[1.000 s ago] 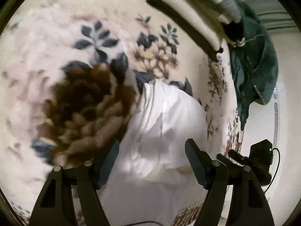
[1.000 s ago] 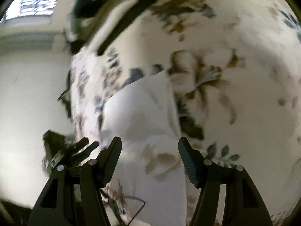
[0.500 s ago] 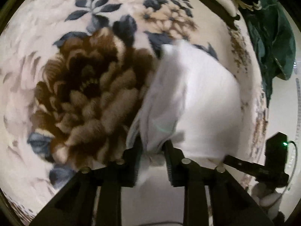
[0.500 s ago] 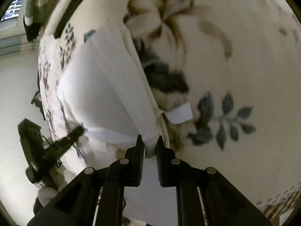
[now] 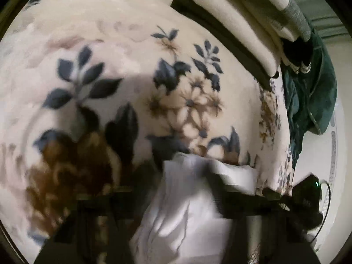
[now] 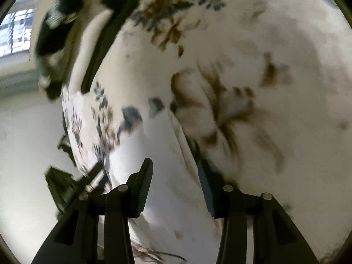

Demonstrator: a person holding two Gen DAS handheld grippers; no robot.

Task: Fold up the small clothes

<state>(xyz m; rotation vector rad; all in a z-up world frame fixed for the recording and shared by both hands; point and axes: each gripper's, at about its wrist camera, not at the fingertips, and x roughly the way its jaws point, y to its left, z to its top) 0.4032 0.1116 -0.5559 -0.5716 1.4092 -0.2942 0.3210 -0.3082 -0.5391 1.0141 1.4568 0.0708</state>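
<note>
A small white garment lies folded on the floral blanket, close under the left gripper. The left gripper is motion-blurred; its jaws stand wide apart over the garment and hold nothing. In the right wrist view the white garment runs between the open fingers of the right gripper, which hovers just above it and grips nothing. The right gripper also shows in the left wrist view as a dark shape at the bed's edge.
A folded cream blanket lies at the far end of the bed. A dark green garment hangs over the bed's right edge. The pale floor lies beyond the bed edge. A window shows at the far left.
Both grippers were shut on the white garment half a second ago. Both have opened, let go of it and pulled back; the garment now lies more compact on the blanket.
</note>
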